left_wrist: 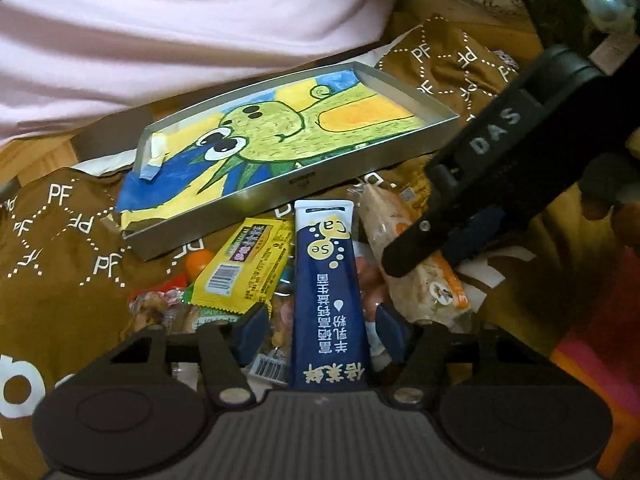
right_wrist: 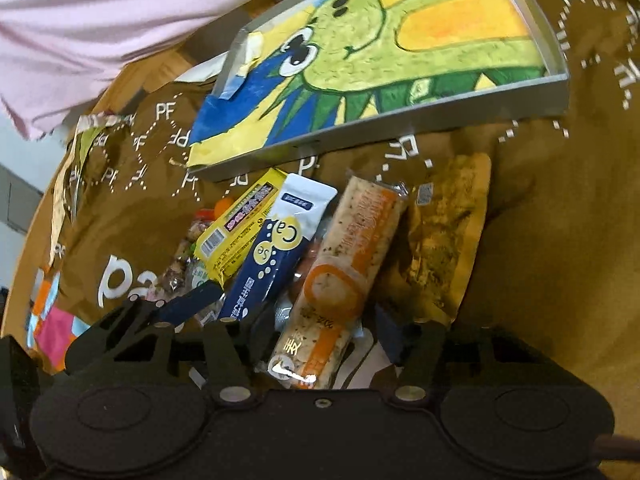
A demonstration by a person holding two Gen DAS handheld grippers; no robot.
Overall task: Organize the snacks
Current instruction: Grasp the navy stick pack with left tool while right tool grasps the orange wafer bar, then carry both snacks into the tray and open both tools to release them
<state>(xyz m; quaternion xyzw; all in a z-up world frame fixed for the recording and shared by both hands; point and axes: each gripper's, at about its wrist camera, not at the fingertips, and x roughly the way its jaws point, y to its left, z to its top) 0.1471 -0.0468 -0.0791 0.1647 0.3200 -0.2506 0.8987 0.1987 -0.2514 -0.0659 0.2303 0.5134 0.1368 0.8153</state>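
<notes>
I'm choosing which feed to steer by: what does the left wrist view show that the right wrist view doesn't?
Only the left wrist view: the right tongs seen from outside, reaching onto the orange-and-white packet.
Only the right wrist view: a brownish-yellow pouch right of that packet, and torn wrapper scraps at left.
Both: the metal tray with the dinosaur drawing, navy sachet, yellow packet, brown printed bag and pink cloth.
</notes>
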